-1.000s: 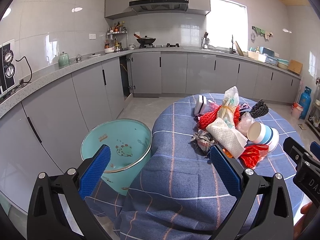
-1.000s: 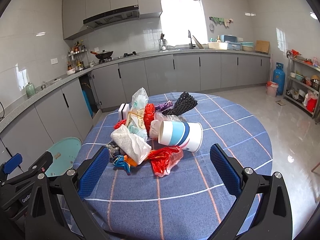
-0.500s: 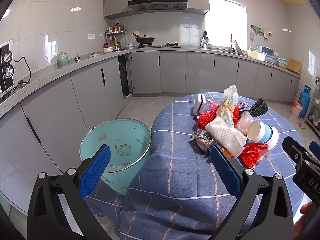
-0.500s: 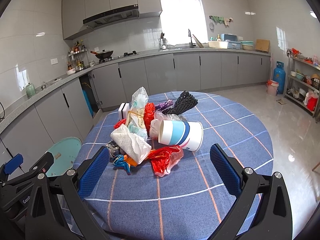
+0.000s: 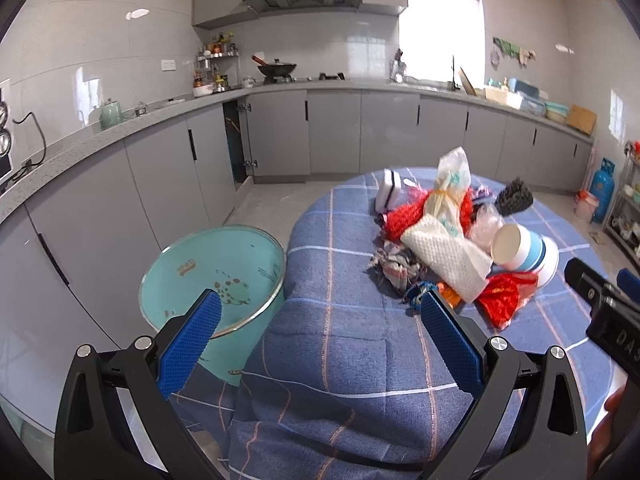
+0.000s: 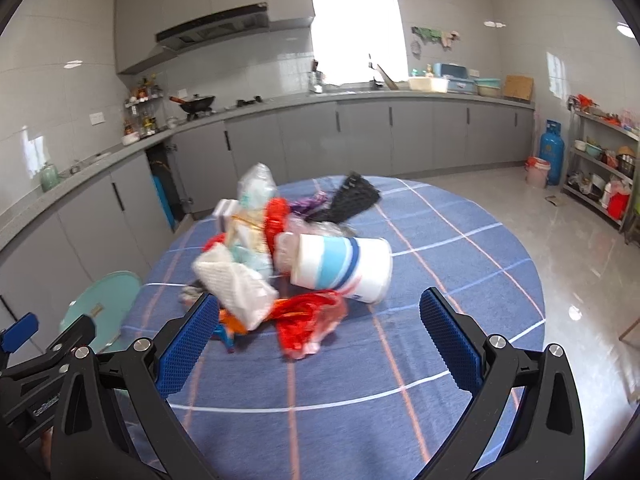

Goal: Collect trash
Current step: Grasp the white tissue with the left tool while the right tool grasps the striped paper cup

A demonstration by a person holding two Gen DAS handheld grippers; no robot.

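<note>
Near the table's [image 6: 460,264] middle lies the trash pile [image 6: 288,256], the teal bin [image 5: 216,268] just off its left edge, so both wide-open, empty tools, left gripper [image 5: 320,334] and right gripper [image 6: 318,334], should approach low, taking one loose piece, probably the red wrapper [image 6: 310,320].

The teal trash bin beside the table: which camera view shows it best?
The left wrist view shows the teal trash bin best: its open mouth, inner wall and printed pattern are sharp, beside the table. In the right wrist view only part of the bin shows at the left, blurred, cut off by the table edge.
</note>
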